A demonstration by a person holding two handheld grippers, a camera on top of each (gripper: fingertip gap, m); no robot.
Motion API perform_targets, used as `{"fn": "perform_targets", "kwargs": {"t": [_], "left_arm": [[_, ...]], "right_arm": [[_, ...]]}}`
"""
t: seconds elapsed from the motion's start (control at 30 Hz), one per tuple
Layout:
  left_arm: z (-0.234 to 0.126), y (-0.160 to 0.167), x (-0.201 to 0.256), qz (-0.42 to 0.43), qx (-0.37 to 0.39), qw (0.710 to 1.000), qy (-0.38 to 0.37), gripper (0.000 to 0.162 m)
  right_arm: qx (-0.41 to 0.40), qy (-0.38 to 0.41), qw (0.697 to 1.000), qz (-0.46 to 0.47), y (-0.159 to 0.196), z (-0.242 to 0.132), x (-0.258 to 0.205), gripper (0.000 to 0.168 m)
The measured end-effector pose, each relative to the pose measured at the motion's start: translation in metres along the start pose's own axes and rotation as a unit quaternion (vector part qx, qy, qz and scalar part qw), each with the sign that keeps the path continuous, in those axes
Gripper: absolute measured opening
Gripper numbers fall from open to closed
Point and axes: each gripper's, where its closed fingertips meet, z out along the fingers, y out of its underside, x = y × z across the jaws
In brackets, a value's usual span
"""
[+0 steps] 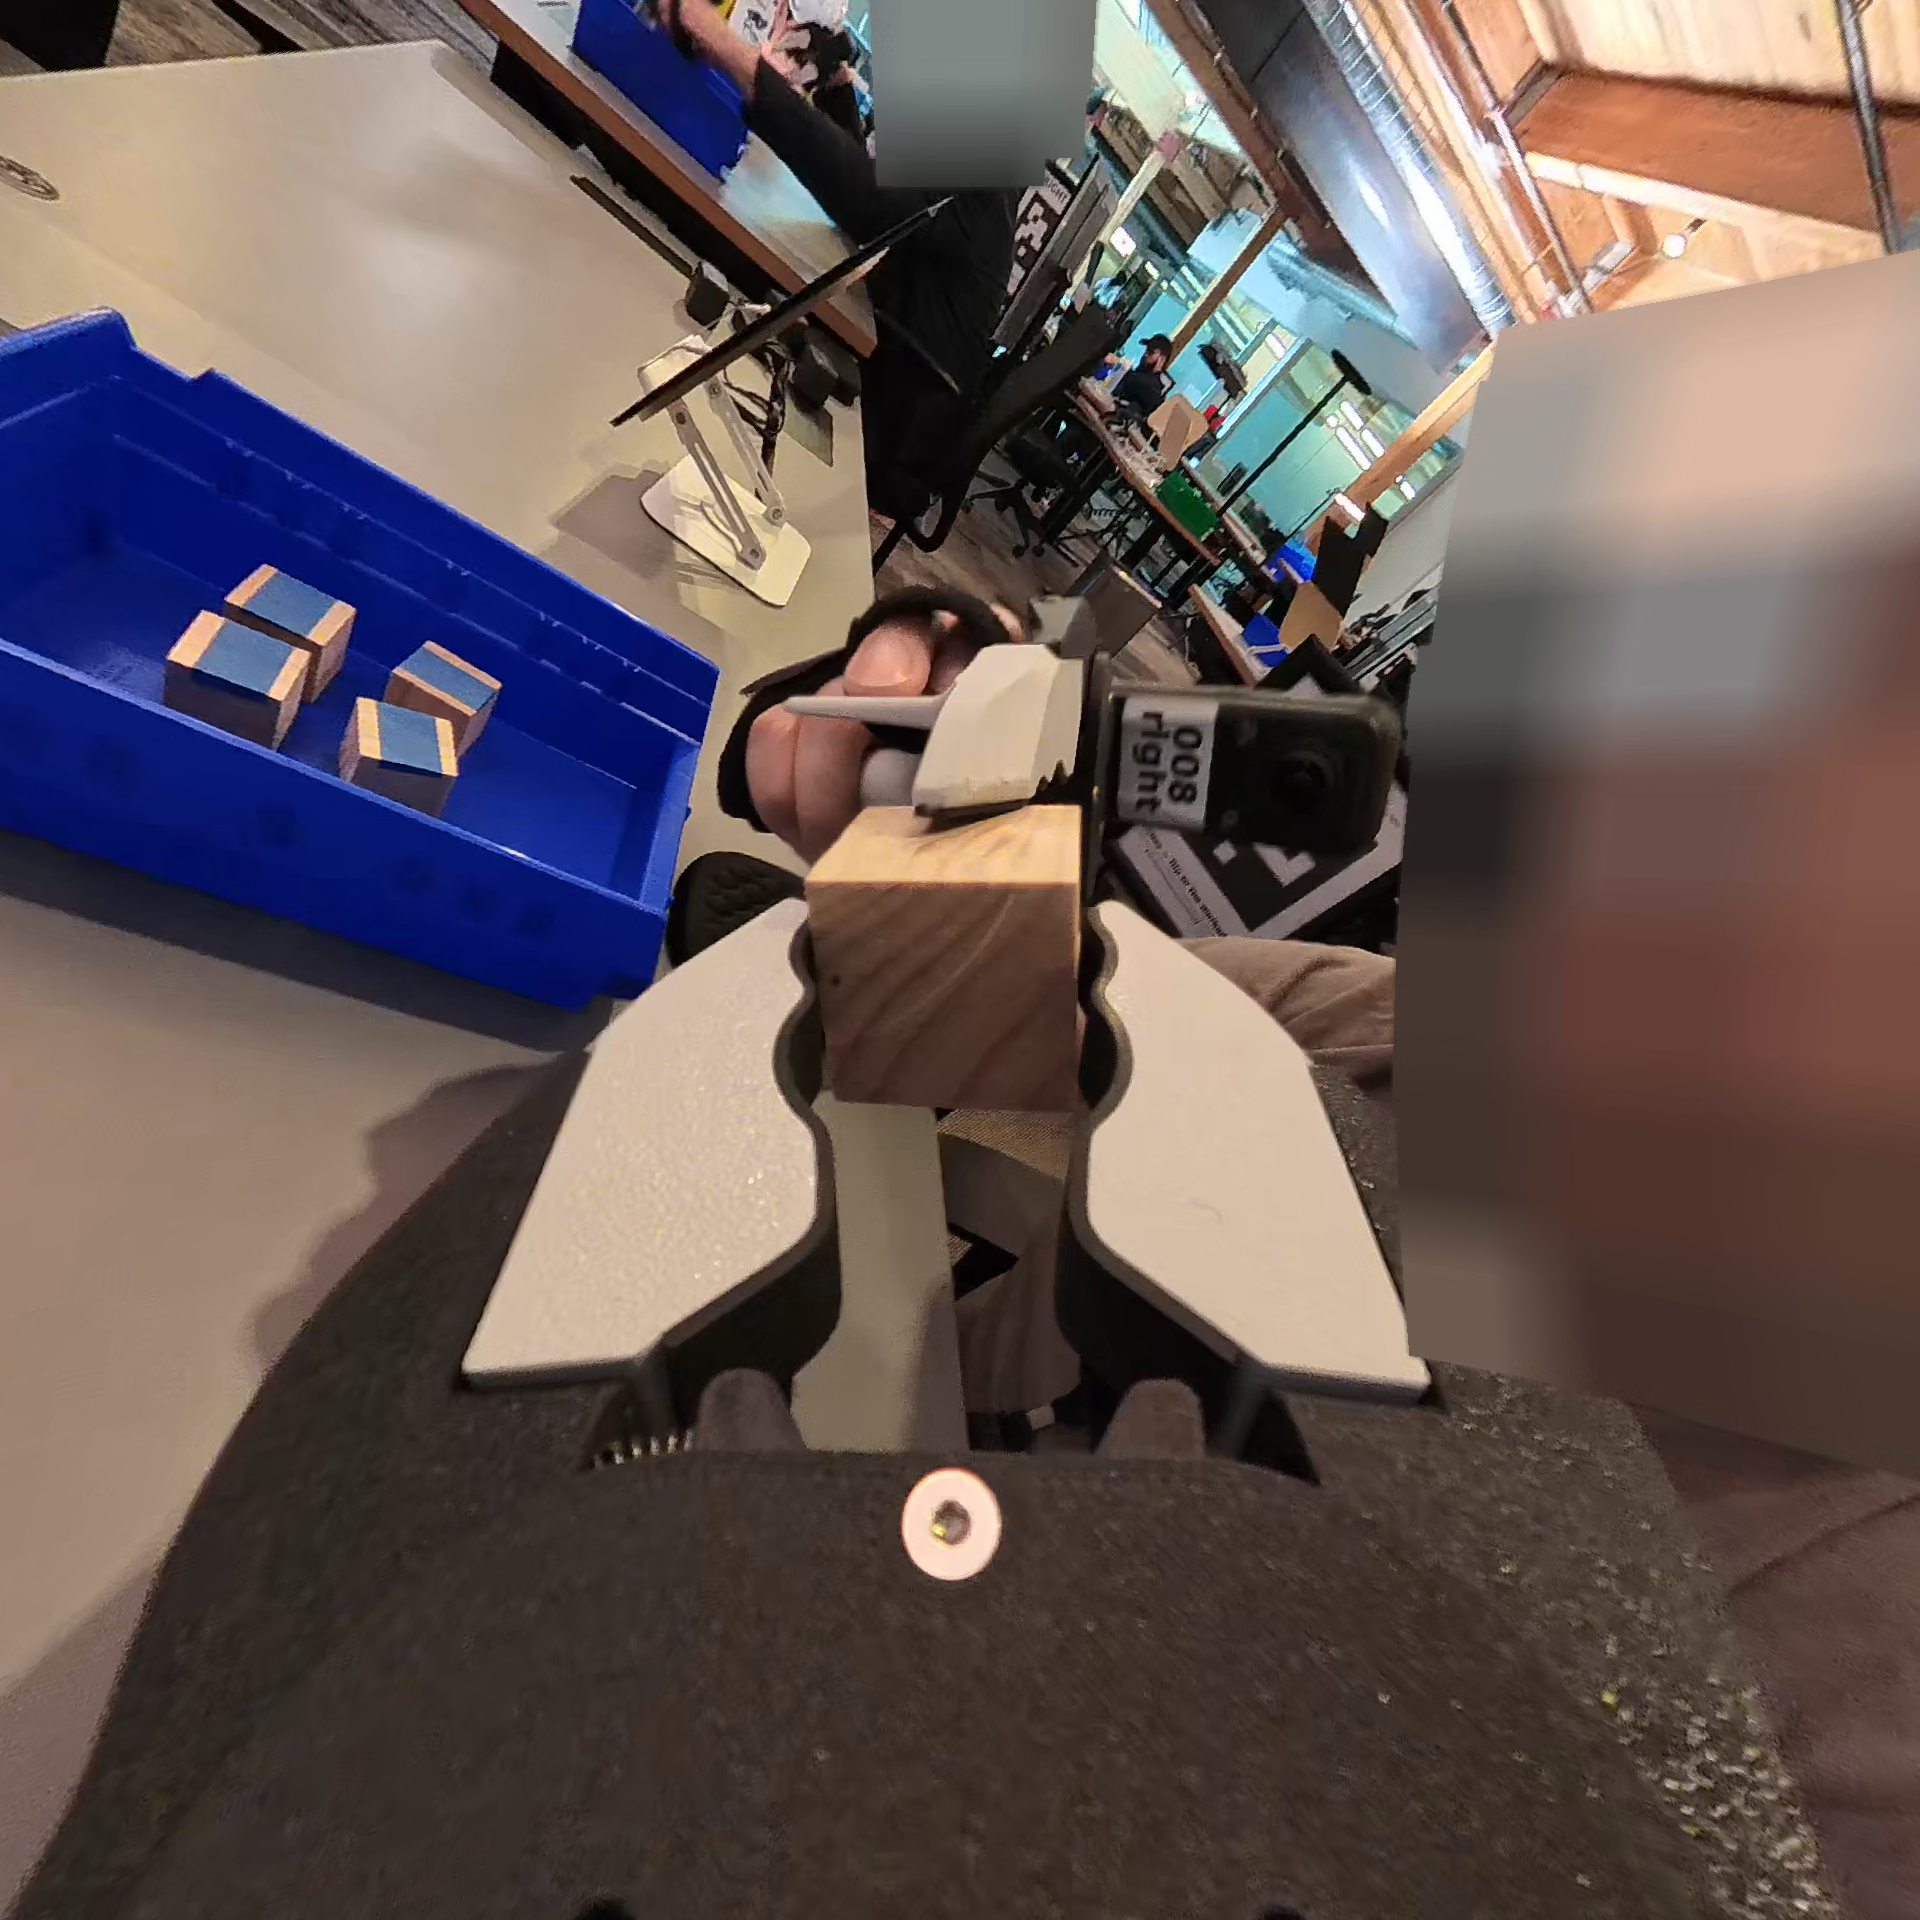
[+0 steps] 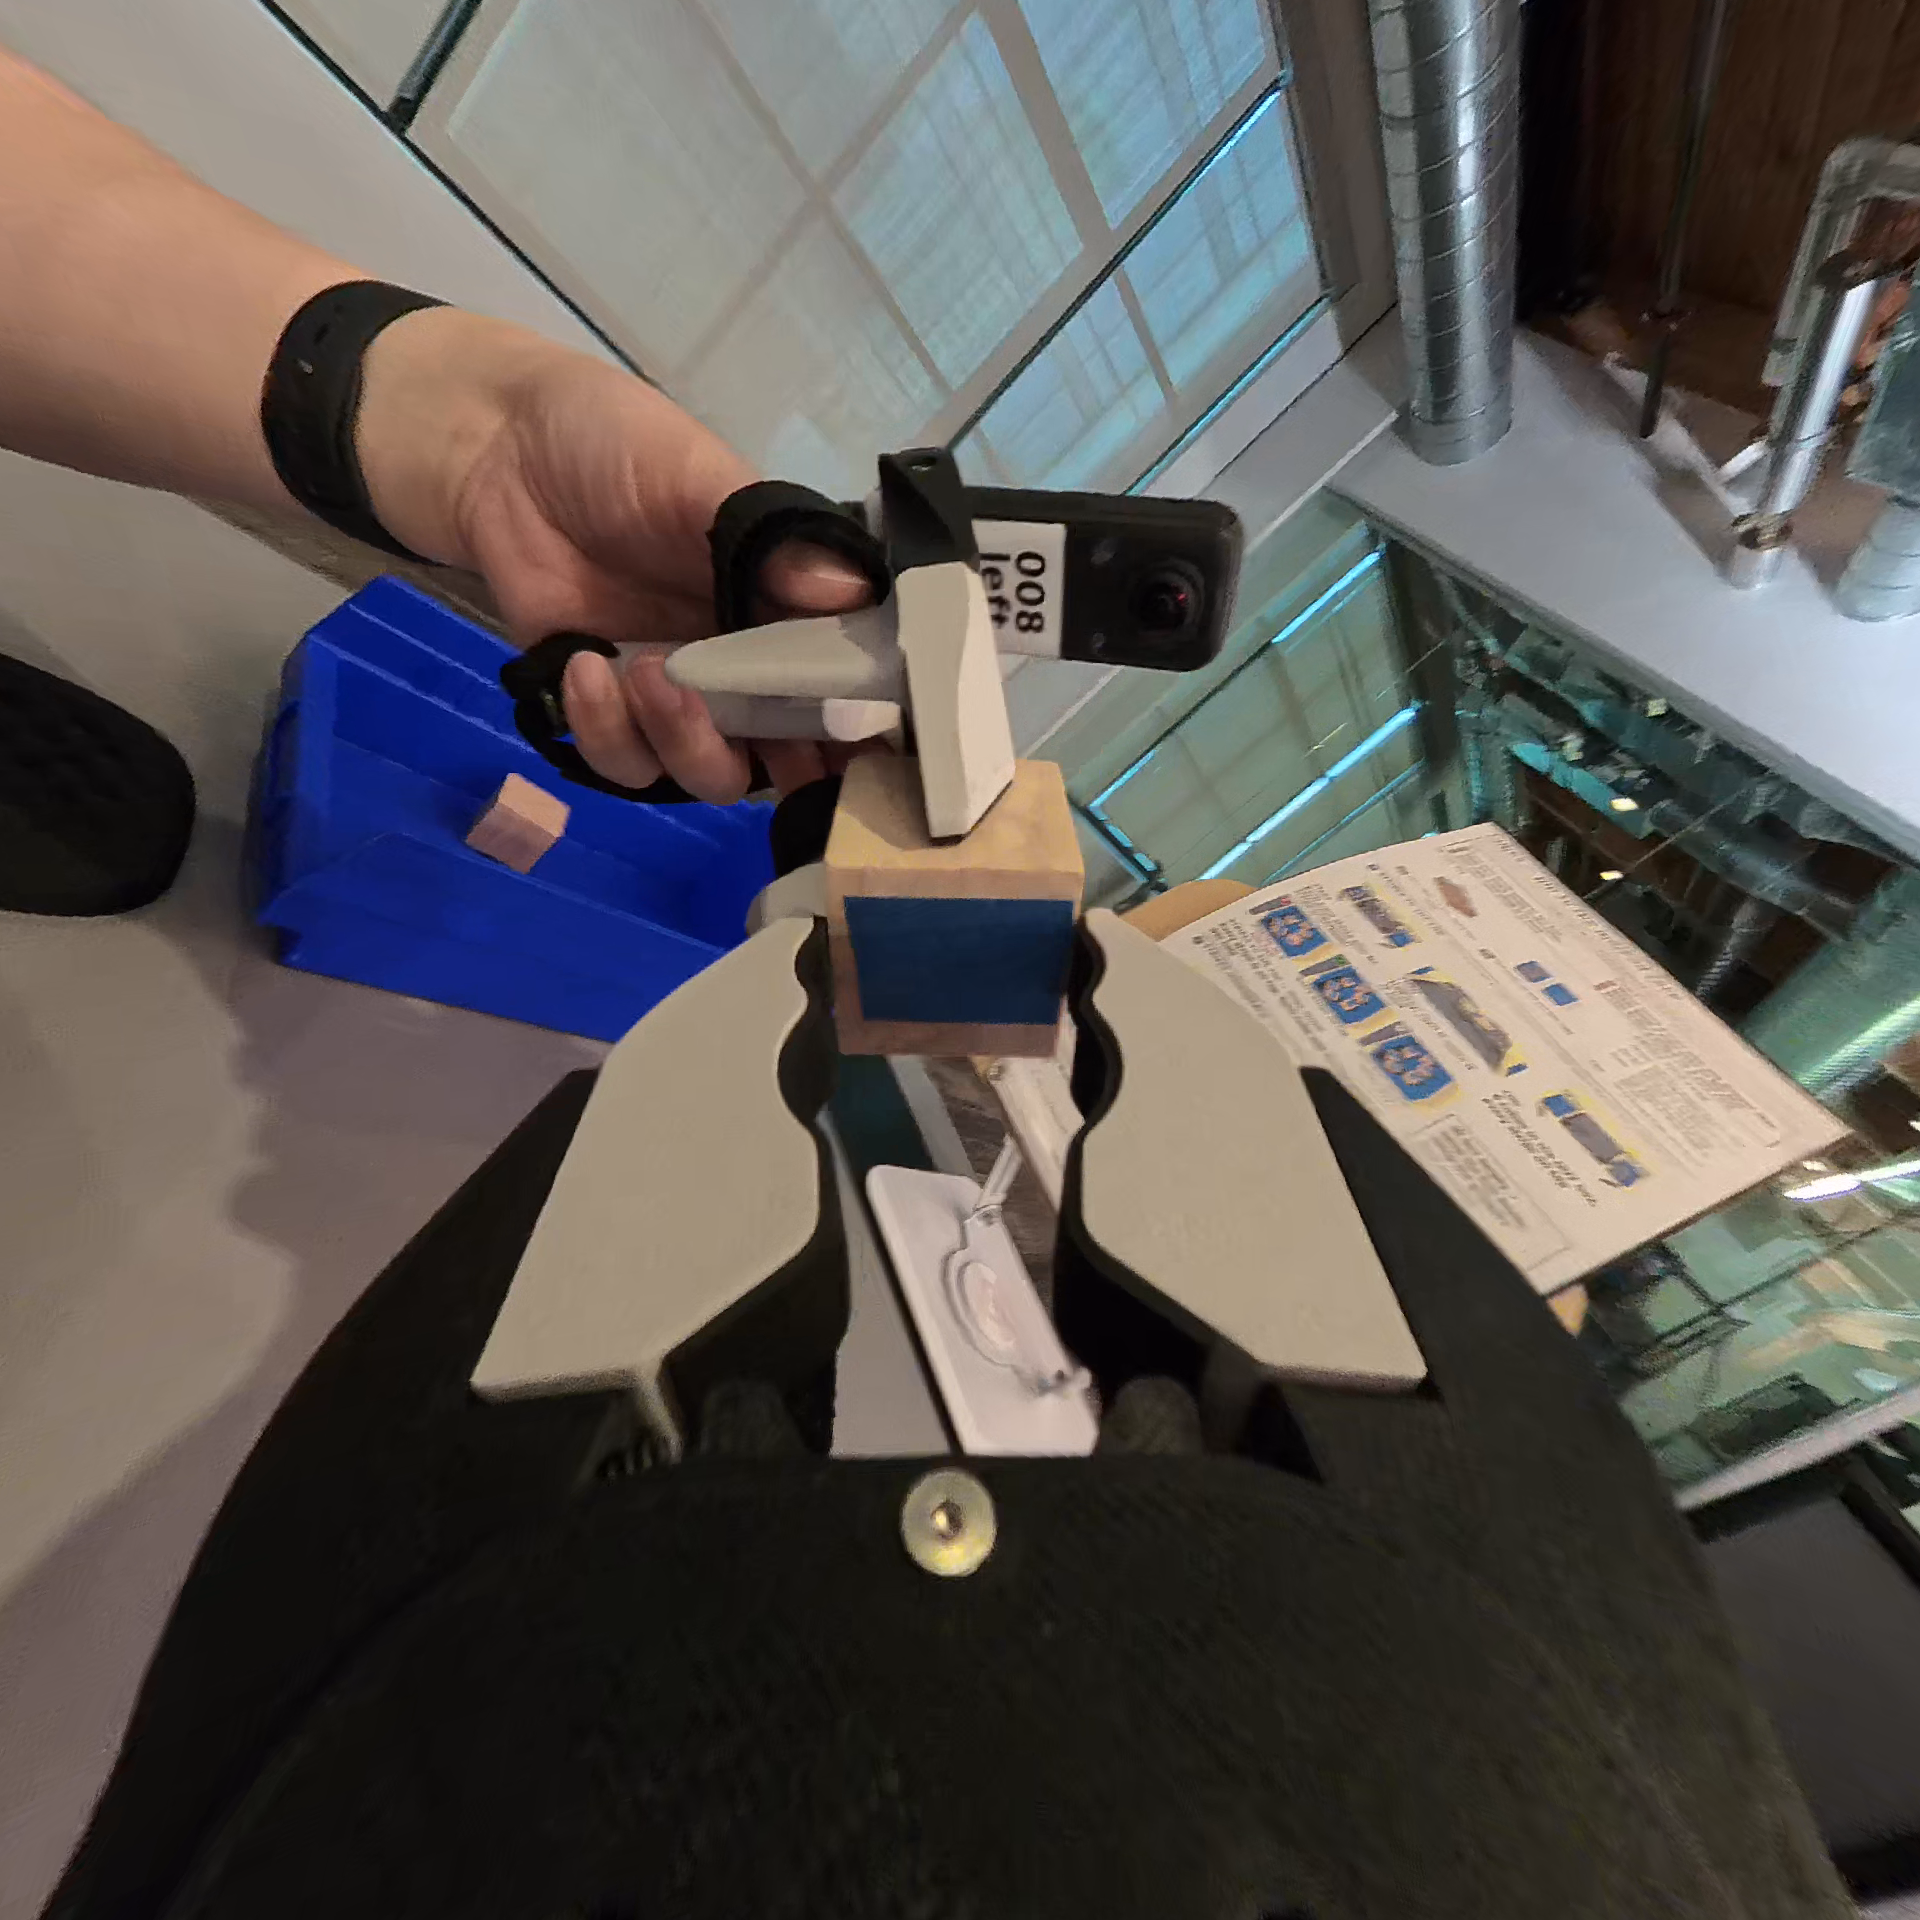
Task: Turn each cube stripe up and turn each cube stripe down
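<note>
A wooden cube (image 1: 951, 997) is held in the air between both grippers. My left gripper (image 1: 945, 956) is shut on its two sides; only plain wood faces this view. My right gripper (image 2: 951, 966) is shut on the same cube (image 2: 956, 961), whose blue stripe faces the right wrist view. Each gripper's finger shows on the cube's top in the other view: the right gripper's finger (image 1: 987, 748) and the left gripper's finger (image 2: 961, 717). A blue bin (image 1: 343, 862) on the table holds several cubes (image 1: 260, 665), stripe up. One plain-sided cube (image 2: 517, 821) shows in the bin (image 2: 468, 935).
The grey table (image 1: 312, 260) carries a white stand (image 1: 727, 520) with a clipboard-like board and printed sheet (image 2: 1507, 1049). Black chairs and seated people are beyond the table's far edge. A black armrest (image 2: 83, 790) sits at the left.
</note>
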Motion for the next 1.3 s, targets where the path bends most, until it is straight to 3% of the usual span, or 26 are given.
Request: {"fn": "perform_targets", "kwargs": {"t": [0.03,0.13,0.2,0.3,0.4,0.53,0.6,0.9,1.13,1.3], "left_arm": [[-0.001,0.000,-0.003,0.005,-0.003,1.000,-0.008,0.048],[-0.017,-0.008,-0.012,0.033,0.019,0.998,-0.051,0.051],[-0.031,-0.009,-0.015,0.059,0.022,0.994,-0.085,0.050],[-0.052,0.000,-0.020,0.077,0.015,0.988,-0.133,0.047],[-0.064,0.015,-0.020,0.080,-0.003,0.985,-0.154,0.046],[-0.073,0.027,-0.019,0.079,-0.016,0.983,-0.167,0.044],[-0.076,0.030,-0.016,0.083,-0.020,0.981,-0.172,0.043],[-0.092,0.030,-0.003,0.095,-0.008,0.979,-0.180,0.040],[-0.097,0.031,0.002,0.098,-0.001,0.979,-0.178,0.038],[-0.111,0.029,0.003,0.117,0.002,0.971,-0.210,0.041]], "right_arm": [[-0.007,-0.019,1.000,0.011,0.001,-0.001,-0.001,0.044],[-0.073,-0.039,0.996,0.040,0.020,-0.020,0.021,0.044],[-0.177,-0.074,0.974,0.118,0.055,-0.053,0.038,0.044],[-0.392,-0.105,0.880,0.248,0.132,-0.132,0.038,0.044],[-0.577,-0.117,0.753,0.295,0.204,-0.214,0.018,0.044],[-0.659,-0.168,0.628,0.378,0.248,-0.260,-0.018,0.045],[-0.691,-0.165,0.595,0.376,0.265,-0.268,-0.022,0.045],[-0.759,-0.182,0.526,0.336,0.295,-0.283,-0.036,0.045],[-0.760,-0.159,0.516,0.361,0.305,-0.284,-0.038,0.045],[-0.750,-0.137,0.539,0.358,0.301,-0.280,-0.028,0.049]]}}
